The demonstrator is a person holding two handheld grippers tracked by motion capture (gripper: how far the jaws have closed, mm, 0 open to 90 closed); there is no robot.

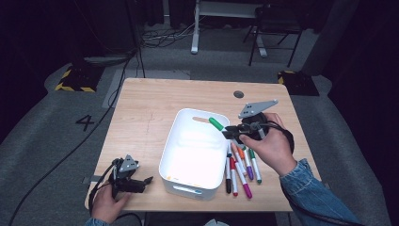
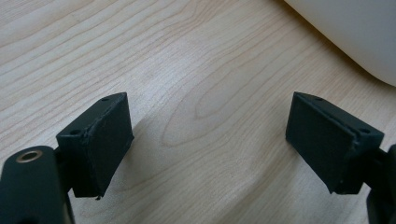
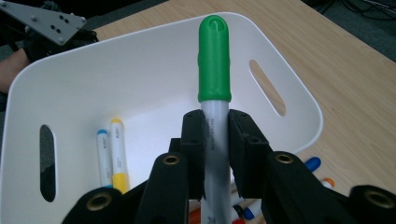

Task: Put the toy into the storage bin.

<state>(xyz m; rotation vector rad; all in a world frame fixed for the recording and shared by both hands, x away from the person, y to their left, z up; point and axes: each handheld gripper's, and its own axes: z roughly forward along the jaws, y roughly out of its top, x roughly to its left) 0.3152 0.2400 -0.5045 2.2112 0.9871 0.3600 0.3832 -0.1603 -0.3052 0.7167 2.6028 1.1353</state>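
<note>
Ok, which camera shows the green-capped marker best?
The right gripper view: the green-capped white marker fills the centre, clamped in the right claw. The high view shows it small over the white plastic bin.

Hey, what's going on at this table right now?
A person is putting markers into a white bin. The right gripper is shut on a green-capped marker and holds it over the bin, where a blue-capped marker and a yellow-capped one already lie. More markers wait on the table beside the bin. The left gripper rests open near the table's front edge.
</note>
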